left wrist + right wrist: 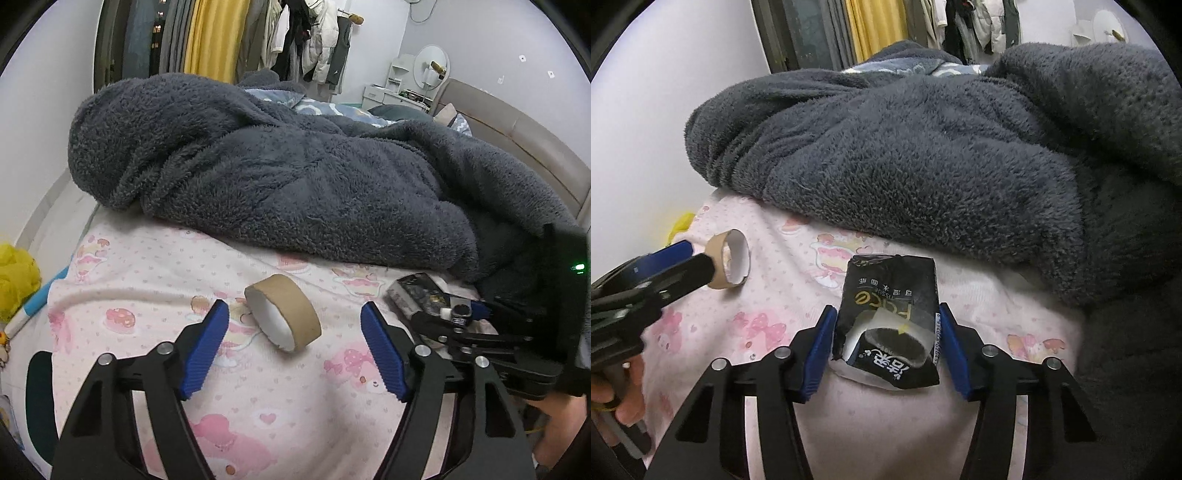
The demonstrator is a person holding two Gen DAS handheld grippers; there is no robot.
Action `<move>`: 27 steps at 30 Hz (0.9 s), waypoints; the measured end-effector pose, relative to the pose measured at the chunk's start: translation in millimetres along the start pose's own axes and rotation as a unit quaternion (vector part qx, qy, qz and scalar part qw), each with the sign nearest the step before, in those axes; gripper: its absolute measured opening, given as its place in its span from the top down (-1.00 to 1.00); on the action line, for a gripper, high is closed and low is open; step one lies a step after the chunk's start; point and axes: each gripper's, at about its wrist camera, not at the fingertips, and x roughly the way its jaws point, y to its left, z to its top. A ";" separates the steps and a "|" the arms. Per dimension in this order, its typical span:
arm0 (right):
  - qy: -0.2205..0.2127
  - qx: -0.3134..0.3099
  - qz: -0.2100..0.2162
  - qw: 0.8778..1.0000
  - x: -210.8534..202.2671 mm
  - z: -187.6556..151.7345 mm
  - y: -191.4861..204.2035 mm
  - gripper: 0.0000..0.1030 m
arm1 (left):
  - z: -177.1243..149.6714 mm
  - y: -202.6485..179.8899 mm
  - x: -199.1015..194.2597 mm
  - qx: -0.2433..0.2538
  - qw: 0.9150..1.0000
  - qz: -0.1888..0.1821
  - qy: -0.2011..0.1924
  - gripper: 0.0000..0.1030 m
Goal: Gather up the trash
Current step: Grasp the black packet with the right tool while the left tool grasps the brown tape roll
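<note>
A brown cardboard tape core (pixel 282 317) lies on its side on the pink patterned sheet (pixel 147 280). My left gripper (pixel 295 312) is open around it, with a blue pad on each side and a gap to both. In the right wrist view the core (pixel 733 262) sits at the left gripper's tips. A black, torn tissue pack (pixel 890 295) lies between the blue pads of my right gripper (pixel 886 328). Both pads rest against its sides. The same pack (pixel 413 291) shows at the right of the left wrist view.
A thick grey fleece blanket (pixel 295 170) is heaped across the bed just beyond both items. A yellow plastic bag (pixel 14 277) sits off the bed's left edge. Clothes (pixel 221 33) hang at the back, and a padded headboard (pixel 517 133) runs along the right.
</note>
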 end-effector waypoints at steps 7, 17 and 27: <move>-0.019 -0.006 0.014 1.000 -27.1 -0.3 -3.1 -0.07 | -2.7 -6.2 13.8 -0.011 1.000 0.006 0.012 -0.21; -0.017 -0.019 0.024 0.999 -42.6 -5.9 -4.4 -0.07 | -3.1 -2.6 29.2 -0.023 0.999 0.024 0.029 0.30; -0.026 -0.016 0.030 0.999 -54.8 -0.1 -0.1 -0.07 | -8.2 3.0 17.2 -0.026 0.999 0.009 0.024 0.62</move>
